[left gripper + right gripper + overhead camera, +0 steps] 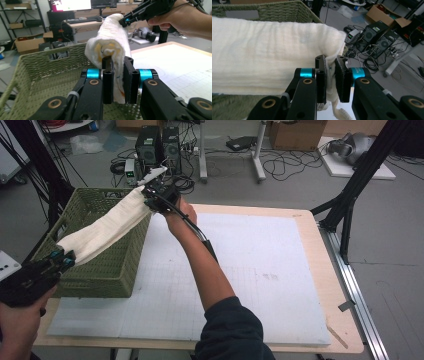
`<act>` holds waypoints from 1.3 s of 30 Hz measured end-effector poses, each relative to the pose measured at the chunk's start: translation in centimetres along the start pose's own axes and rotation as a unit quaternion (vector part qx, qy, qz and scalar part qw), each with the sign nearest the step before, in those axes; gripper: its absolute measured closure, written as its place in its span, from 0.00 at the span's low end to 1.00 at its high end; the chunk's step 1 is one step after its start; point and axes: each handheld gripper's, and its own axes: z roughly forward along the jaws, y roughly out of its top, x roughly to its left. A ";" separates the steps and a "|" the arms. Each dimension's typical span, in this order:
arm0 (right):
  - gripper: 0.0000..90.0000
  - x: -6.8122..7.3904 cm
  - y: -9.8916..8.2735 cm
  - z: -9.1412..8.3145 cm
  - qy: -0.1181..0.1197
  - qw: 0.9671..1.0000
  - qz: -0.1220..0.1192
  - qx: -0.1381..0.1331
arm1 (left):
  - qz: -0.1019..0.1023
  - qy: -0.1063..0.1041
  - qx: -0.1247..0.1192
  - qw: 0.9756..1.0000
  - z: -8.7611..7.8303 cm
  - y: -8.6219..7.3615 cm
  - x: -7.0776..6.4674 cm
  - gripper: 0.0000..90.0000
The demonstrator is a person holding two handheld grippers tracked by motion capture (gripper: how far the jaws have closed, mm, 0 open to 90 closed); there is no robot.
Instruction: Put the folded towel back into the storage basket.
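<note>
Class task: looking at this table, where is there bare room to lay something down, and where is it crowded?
Free: the white gridded mat, between the green woven basket and the table's wooden right edge, apart from the right forearm. Crowded: the left end, where both tongs, left and right, stretch a cream folded cloth over the basket.

The high view looks down across the worktop (260, 270); both claw cameras sit close, sharing the basket (100, 265).

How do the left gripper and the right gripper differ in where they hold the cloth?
The left gripper grips the lower, near end of the cloth, beside the basket's front corner; the right gripper grips the higher, far end, at the basket's far corner. Both are shut on the cloth, stretching it above the basket.
</note>
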 end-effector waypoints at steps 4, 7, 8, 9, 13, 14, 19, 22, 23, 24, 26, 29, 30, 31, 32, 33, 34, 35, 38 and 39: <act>0.90 0.8 1.1 1.6 0.005 1.000 -0.005 -0.001 | -0.004 0.012 0.001 1.000 -0.6 -0.3 1.1 0.89; 0.90 1.5 1.6 2.8 0.010 1.000 -0.010 0.005 | -0.007 0.020 0.004 1.000 -0.9 -0.6 1.7 0.89; 0.90 1.7 1.8 3.1 0.011 1.000 -0.009 0.006 | -0.007 0.022 0.007 1.000 -1.0 -0.7 1.9 0.89; 0.90 1.9 1.9 3.4 0.012 1.000 -0.012 0.006 | -0.009 0.024 0.008 1.000 -1.0 -0.9 2.1 0.89; 0.90 2.5 2.3 4.5 0.017 1.000 -0.013 0.006 | -0.011 0.033 0.014 0.999 -1.2 -1.4 2.6 0.89; 0.90 2.6 2.3 4.7 0.017 1.000 -0.012 0.005 | -0.013 0.034 0.014 0.999 -1.3 -1.5 2.7 0.89; 0.90 3.1 2.3 5.7 0.019 1.000 -0.007 0.008 | -0.014 0.042 0.021 0.999 -1.1 -2.0 3.4 0.89; 0.90 3.3 2.4 6.1 0.018 1.000 -0.010 0.008 | -0.017 0.048 0.023 0.998 -1.0 -2.2 3.8 0.89; 0.90 3.3 2.4 6.2 0.018 1.000 -0.010 0.008 | -0.018 0.049 0.023 0.998 -1.0 -2.2 3.9 0.89; 0.90 3.3 2.5 6.4 0.017 1.000 -0.007 0.009 | -0.017 0.050 0.024 0.998 -1.0 -2.2 4.0 0.89; 0.90 3.4 2.5 6.7 0.018 1.000 -0.009 0.011 | -0.016 0.053 0.027 0.998 -1.0 -2.2 4.3 0.89; 0.90 3.5 2.6 7.2 0.018 1.000 -0.006 0.012 | -0.016 0.059 0.034 0.998 -0.8 -2.2 4.7 0.89; 0.90 3.5 2.6 7.3 0.019 1.000 -0.012 0.012 | -0.017 0.061 0.035 0.997 -0.7 -2.3 4.9 0.89; 0.90 3.6 2.7 7.5 0.019 1.000 -0.008 0.012 | -0.017 0.062 0.037 0.997 -0.7 -2.3 5.0 0.89; 0.90 3.6 2.7 7.7 0.022 1.000 -0.009 0.012 | -0.019 0.064 0.038 0.997 -0.7 -2.4 5.2 0.89; 0.90 3.7 2.8 7.8 0.022 1.000 -0.009 0.012 | -0.018 0.066 0.040 0.997 -0.7 -2.4 5.3 0.89; 0.90 3.9 3.0 8.0 0.023 1.000 -0.008 0.014 | -0.019 0.068 0.041 0.997 -0.7 -2.5 5.4 0.89; 0.90 4.0 3.2 8.1 0.023 1.000 -0.013 0.014 | -0.019 0.069 0.044 0.996 -0.7 -2.5 5.6 0.89; 0.90 4.3 3.6 8.6 0.023 0.999 -0.019 0.011 | -0.024 0.077 0.050 0.995 -0.8 -2.7 6.1 0.88; 0.89 4.4 3.6 8.8 0.023 0.999 -0.019 0.014 | -0.029 0.078 0.055 0.995 -0.8 -2.7 6.3 0.86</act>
